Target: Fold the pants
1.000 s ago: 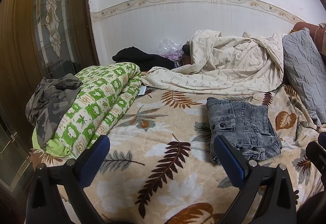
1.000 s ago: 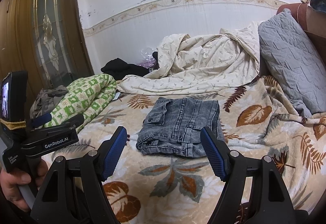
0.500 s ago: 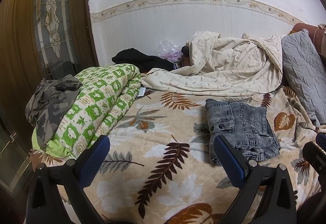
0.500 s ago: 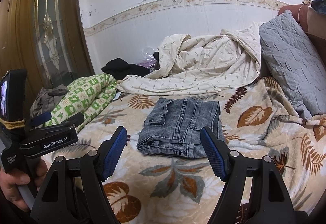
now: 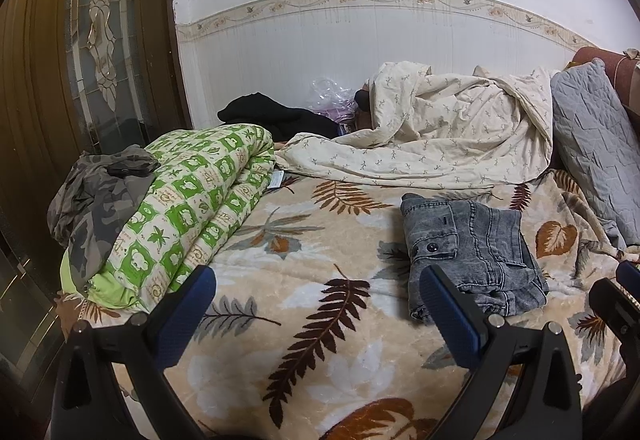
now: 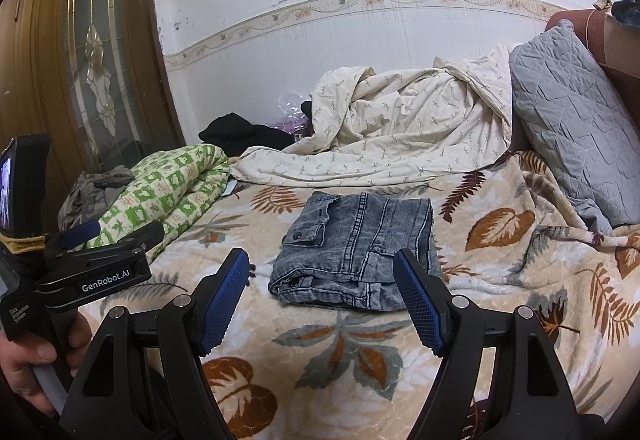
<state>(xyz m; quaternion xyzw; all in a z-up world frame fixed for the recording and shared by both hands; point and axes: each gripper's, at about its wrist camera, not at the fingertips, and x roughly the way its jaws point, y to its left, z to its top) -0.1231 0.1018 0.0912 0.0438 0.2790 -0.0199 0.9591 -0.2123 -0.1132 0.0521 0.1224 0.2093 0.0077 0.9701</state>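
Note:
Grey washed jeans [image 5: 472, 252] lie folded into a compact rectangle on the leaf-patterned blanket [image 5: 312, 304]; they also show in the right wrist view [image 6: 356, 252]. My left gripper [image 5: 316, 304] is open and empty, held above the blanket to the left of the jeans. My right gripper [image 6: 320, 300] is open and empty, just in front of the jeans' near edge, not touching them. The left gripper's body [image 6: 92, 264] shows at the left of the right wrist view, held in a hand.
A rolled green-and-white quilt [image 5: 192, 208] with a camouflage garment [image 5: 100, 196] lies at the left. A crumpled cream duvet [image 5: 440, 132] and black clothes [image 5: 276, 116] lie along the wall. A grey pillow [image 6: 576, 124] leans at the right. A wooden door [image 5: 80, 60] stands at the left.
Both grippers have drawn back slightly from the jeans and stayed open. The jeans have not moved.

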